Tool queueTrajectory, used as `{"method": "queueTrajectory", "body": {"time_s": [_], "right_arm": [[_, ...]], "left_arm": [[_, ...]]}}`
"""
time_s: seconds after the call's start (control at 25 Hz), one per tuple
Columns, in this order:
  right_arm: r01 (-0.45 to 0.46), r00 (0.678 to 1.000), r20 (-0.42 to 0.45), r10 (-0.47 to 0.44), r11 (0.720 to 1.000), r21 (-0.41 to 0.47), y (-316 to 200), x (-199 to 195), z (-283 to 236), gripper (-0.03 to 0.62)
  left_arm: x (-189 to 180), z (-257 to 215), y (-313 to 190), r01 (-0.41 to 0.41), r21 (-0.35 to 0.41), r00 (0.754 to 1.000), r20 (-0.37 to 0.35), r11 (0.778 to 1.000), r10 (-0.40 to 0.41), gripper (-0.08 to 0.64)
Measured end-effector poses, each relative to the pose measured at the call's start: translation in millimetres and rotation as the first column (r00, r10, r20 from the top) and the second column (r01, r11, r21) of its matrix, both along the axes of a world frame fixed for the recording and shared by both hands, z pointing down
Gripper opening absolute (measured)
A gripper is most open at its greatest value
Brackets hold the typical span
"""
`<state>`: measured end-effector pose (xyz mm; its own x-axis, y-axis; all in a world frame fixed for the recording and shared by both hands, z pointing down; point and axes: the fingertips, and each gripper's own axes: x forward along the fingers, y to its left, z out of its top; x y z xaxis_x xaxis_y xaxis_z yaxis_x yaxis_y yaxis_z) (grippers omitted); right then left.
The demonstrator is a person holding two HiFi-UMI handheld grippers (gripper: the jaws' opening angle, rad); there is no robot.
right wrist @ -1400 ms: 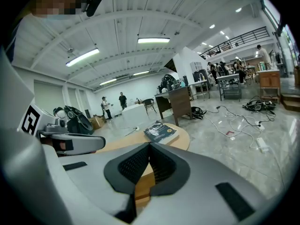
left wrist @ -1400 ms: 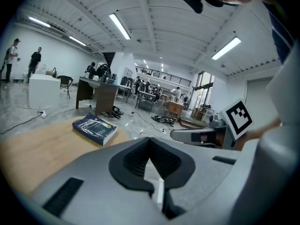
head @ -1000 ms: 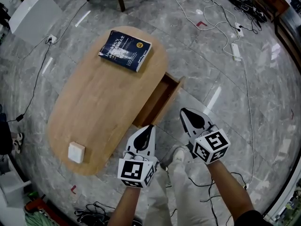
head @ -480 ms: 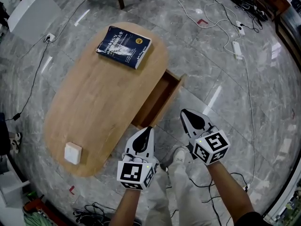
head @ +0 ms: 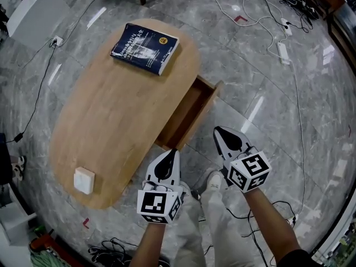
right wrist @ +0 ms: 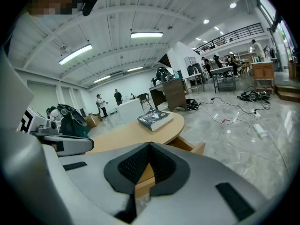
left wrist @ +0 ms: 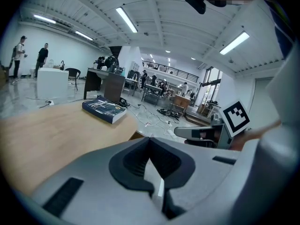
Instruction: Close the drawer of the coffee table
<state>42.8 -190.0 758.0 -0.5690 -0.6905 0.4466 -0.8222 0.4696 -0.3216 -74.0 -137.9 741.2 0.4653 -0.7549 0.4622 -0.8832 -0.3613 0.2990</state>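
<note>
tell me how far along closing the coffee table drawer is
Done: nothing yet. The drawer stands pulled out from the side of the coffee table.
In hand: the left gripper and right gripper are held near the drawer's open end, jaws together and empty, touching nothing.
Left: bring a gripper to the drawer front and push it in until it sits flush.

Floor [head: 261, 149]: glossy grey marble tiles, with loose cables [right wrist: 250, 96] and a power strip [head: 283, 52] lying on it. Ceiling [left wrist: 159, 13]: white, long strip lights [right wrist: 146, 34] lit; walls [left wrist: 65, 46] white. Far side: work desks [right wrist: 224, 76], a white counter [right wrist: 129, 108], a railed upper gallery [right wrist: 239, 32].
</note>
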Motion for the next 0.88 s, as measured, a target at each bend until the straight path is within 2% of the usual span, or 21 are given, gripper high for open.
{"method": "queueTrajectory", "body": {"time_s": [0.88], "right_arm": [[0.014,1.000,-0.019,-0.015,0.998,-0.062,14,-8,58,0.012]], "left_arm": [[1,43,16,-0.010,-0.048,1.000,0.009,0.999,0.010,0.002]]}}
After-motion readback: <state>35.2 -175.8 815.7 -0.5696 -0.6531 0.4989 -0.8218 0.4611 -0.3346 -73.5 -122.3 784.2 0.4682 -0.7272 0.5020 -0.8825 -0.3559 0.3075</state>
